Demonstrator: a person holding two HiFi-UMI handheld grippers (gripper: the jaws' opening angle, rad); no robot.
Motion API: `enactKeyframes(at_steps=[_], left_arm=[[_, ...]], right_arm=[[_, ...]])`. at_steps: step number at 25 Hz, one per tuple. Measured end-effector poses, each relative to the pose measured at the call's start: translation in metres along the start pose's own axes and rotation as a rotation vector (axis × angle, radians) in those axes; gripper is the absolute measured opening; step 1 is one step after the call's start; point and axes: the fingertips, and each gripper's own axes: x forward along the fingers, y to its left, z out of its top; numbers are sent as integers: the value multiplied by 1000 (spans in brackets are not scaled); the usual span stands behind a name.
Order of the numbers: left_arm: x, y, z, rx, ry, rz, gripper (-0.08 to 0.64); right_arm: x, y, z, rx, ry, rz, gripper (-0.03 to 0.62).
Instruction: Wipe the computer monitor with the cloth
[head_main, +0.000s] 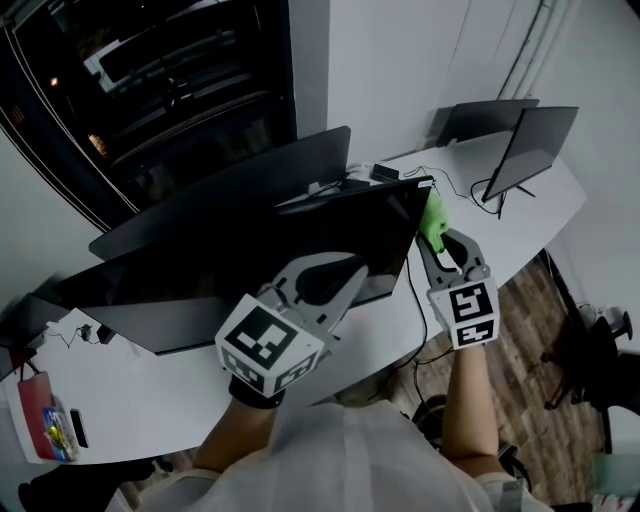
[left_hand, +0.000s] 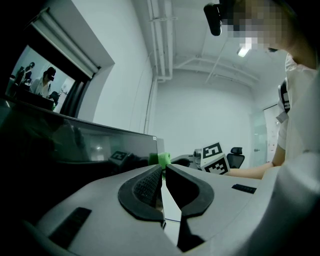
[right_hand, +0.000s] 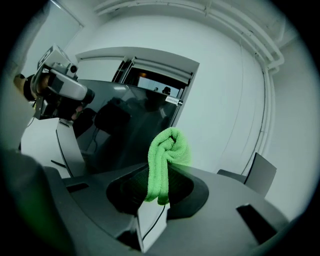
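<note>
The dark monitor stands tilted on the white desk; its screen also shows in the left gripper view and the right gripper view. My right gripper is shut on a bunched green cloth, which sits at the monitor's upper right corner. The cloth also peeks past the screen's edge in the left gripper view. My left gripper is shut, its tips at the monitor's lower edge; nothing shows between the pads.
A second dark monitor stands behind the first. Two more monitors stand at the desk's far right, with cables beside them. A red pouch lies at the desk's left end. A black chair stands on the wooden floor.
</note>
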Motion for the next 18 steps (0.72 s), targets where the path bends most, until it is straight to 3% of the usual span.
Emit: enactKeyframes(at_steps=[10,18], left_arm=[[0,3,-7,-15,10,4,37],[-2,6,-11,-13,18,11,37]], right_arm=[[2,11,-19,-92,5,-7,69],[6,21,-38,-104,28,11,69]])
